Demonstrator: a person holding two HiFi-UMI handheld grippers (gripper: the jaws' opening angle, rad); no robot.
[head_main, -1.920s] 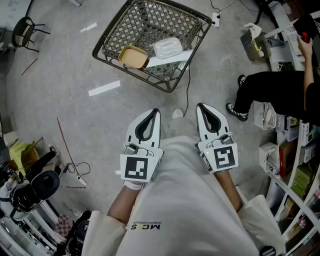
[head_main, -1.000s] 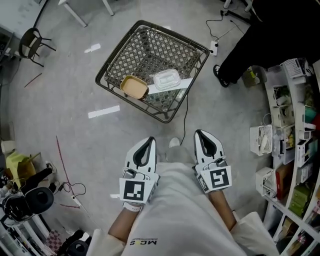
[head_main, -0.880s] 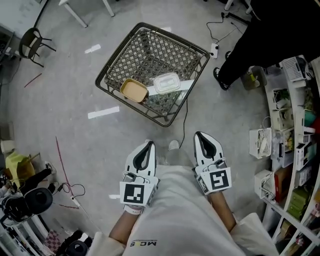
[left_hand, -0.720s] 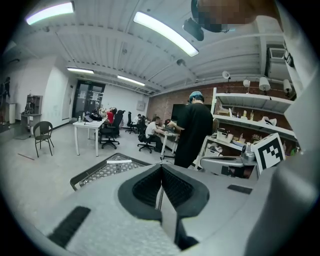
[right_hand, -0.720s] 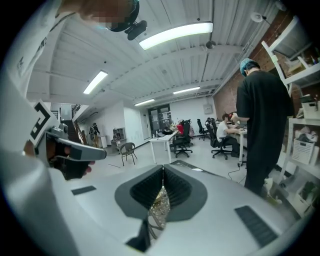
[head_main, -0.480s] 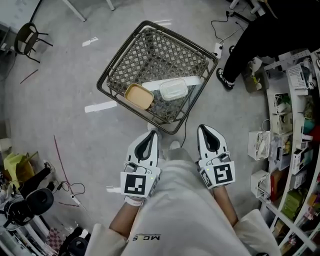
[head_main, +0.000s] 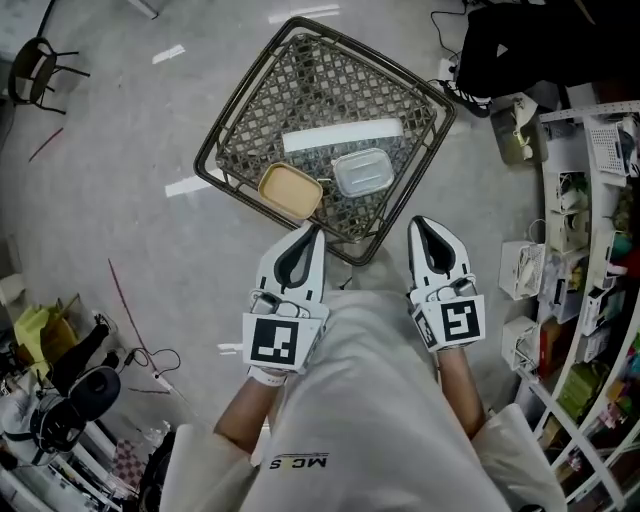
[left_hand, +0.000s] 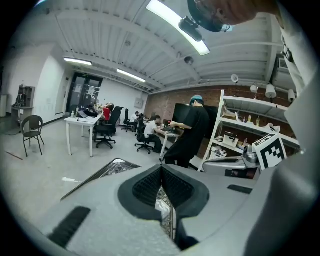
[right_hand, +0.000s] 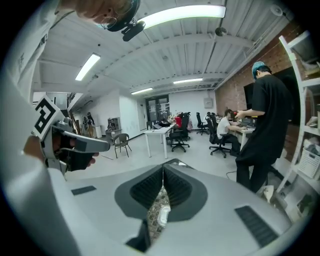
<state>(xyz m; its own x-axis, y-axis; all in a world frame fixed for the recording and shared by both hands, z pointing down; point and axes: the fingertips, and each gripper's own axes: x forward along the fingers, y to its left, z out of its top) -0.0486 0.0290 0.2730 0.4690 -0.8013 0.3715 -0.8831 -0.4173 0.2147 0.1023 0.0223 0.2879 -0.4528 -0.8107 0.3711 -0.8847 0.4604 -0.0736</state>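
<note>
While each gripper view shows its own jaws pressed together with nothing between them, the left gripper (head_main: 312, 232) and the right gripper (head_main: 419, 222) are held side by side at the near corner of the wire basket (head_main: 222, 186). In the head view the left tip lines up with the basket's near rim. Nearest that tip, inside the basket against the near rim, lies a shallow tan container (head_main: 290, 191). A clear plastic container (head_main: 361, 172) sits just beside it, toward the basket's right corner. A white strip (head_main: 340, 135) lies across the basket's middle, beyond both. The two containers look light, smooth and probably slippery. The clear one seems thin enough to buckle under a hard squeeze, so a raised rim or a short side looks like the safest hold.
</note>
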